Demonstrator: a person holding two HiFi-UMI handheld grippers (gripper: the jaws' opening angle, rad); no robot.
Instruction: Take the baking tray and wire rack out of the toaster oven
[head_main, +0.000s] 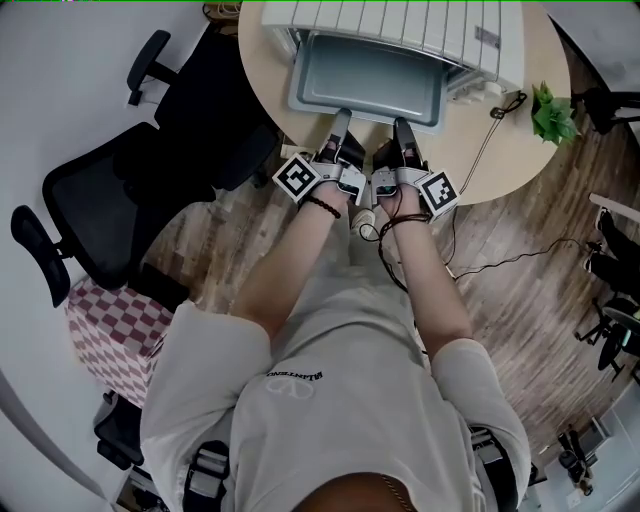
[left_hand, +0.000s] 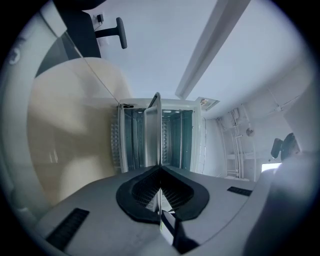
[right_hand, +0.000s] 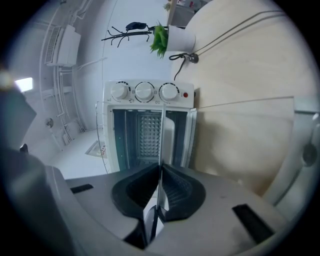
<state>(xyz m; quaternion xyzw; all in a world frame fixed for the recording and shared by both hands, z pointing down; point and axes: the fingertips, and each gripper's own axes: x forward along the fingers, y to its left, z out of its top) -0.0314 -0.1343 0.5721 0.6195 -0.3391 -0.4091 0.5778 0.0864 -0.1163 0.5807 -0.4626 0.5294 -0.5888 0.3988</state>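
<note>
left gripper (head_main: 342, 116): your jaws clamp the baking tray (head_main: 365, 75) at its near rim
right gripper (head_main: 403, 125): clamps same rim, alongside
clearance: tabletop (head_main: 262, 50) edge under your grippers

seemingly matt metal baking tray (head_main: 365, 80)

A pale grey short-sleeved T-shirt (head_main: 340, 400) is worn, printed with one small line of dark lettering (head_main: 292, 377), and dark buckled straps (head_main: 205, 468) are seen at either side of it. Dark bands (head_main: 323, 207) are worn at the wrists. The left gripper (head_main: 342, 118) and right gripper (head_main: 403, 127) are built in grey and black. Each is fitted with a white cube of black square markers (head_main: 297, 177), and black ribbed pads (left_hand: 142, 192) are set into smooth grey jaw bodies.
</note>
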